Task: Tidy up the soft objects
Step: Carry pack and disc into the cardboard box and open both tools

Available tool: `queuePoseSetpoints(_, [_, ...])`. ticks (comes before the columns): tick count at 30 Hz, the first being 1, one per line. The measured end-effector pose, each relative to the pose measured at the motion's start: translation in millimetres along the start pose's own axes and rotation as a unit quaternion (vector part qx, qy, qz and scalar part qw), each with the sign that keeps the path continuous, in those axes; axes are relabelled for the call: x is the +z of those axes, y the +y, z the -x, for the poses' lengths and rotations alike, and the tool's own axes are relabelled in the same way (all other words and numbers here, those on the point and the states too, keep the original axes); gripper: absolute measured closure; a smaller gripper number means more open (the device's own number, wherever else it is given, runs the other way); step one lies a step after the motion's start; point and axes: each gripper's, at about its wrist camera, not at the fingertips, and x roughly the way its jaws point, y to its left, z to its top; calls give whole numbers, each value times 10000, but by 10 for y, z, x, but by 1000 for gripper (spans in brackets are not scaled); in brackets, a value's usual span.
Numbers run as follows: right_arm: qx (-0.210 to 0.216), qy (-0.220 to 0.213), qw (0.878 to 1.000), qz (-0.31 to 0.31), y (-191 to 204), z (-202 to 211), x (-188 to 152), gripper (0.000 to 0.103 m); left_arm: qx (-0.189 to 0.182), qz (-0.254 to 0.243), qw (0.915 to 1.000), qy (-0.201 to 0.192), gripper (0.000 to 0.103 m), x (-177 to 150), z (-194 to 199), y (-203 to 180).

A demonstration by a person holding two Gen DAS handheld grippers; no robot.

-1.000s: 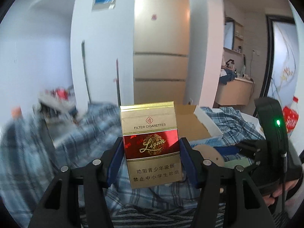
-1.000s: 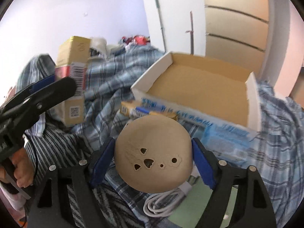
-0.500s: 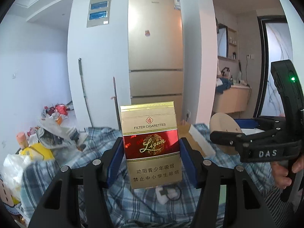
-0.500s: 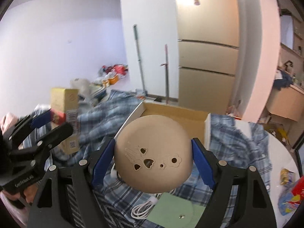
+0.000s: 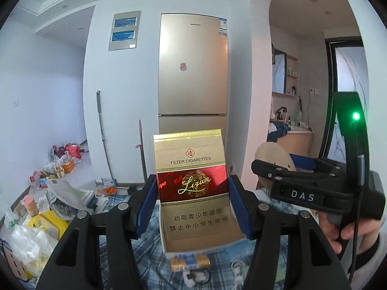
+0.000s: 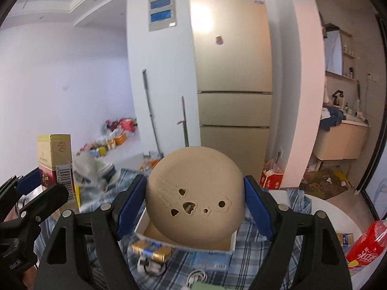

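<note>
Left tongs [image 5: 192, 207] clamp a glossy gold-and-red cigarette pack [image 5: 191, 186], upright, long axis vertical; right tongs [image 6: 194, 209] grip a smooth beige dome with cut-out holes [image 6: 194, 193]. Both are held aloft above the open cardboard box [image 6: 232, 242] on the plaid-covered worktop [image 6: 266, 253], directly below the dome.

Both views look forward and nearly level from behind each claw, close to its fingers. We see the left claw [image 5: 192, 207] facing the refrigerator [image 5: 192, 72], with the right claw [image 5: 273, 169] to its right. From the right claw [image 6: 194, 205] we share that refrigerator [image 6: 232, 58], with the left claw [image 6: 36, 193] to its left.
</note>
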Motion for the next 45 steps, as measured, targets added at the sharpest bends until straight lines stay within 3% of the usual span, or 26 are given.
queuePoseSetpoints(6, [-225,-105,9992,-318,-168,-153,119,24,44,44,10000,25,43,231,-258,-38])
queuePoseSetpoints(9, [-388,-46,9987,-340,-256,-290,96,24,-142,137,9998,59,43,249,-421,-35])
queuePoseSetpoints(12, [-715,183,9967,-324,-362,-490,-15,24,-93,226,9993,269,43,201,-681,-28])
queuePoseSetpoints(20, [-470,1073,9922,-419,-520,-1132,-360,24,12,221,9935,1117,43,-144,-1393,71])
queuePoseSetpoints(26, [-151,1700,9842,-480,-495,-1457,-623,24,67,180,9796,2001,43,-522,-1879,203])
queuePoseSetpoints(33, [-157,2224,9742,-360,-411,-1797,-910,24,93,164,9608,2767,43,-903,-2266,346])
queuePoseSetpoints(42, [-80,2664,9637,-168,-358,-2017,-1116,24,8,354,9428,3314,42,-1196,-2584,513])
queuePoseSetpoints(45, [-106,2705,9625,-153,-361,-2037,-1133,24,94,359,9405,3379,43,-1238,-2639,549])
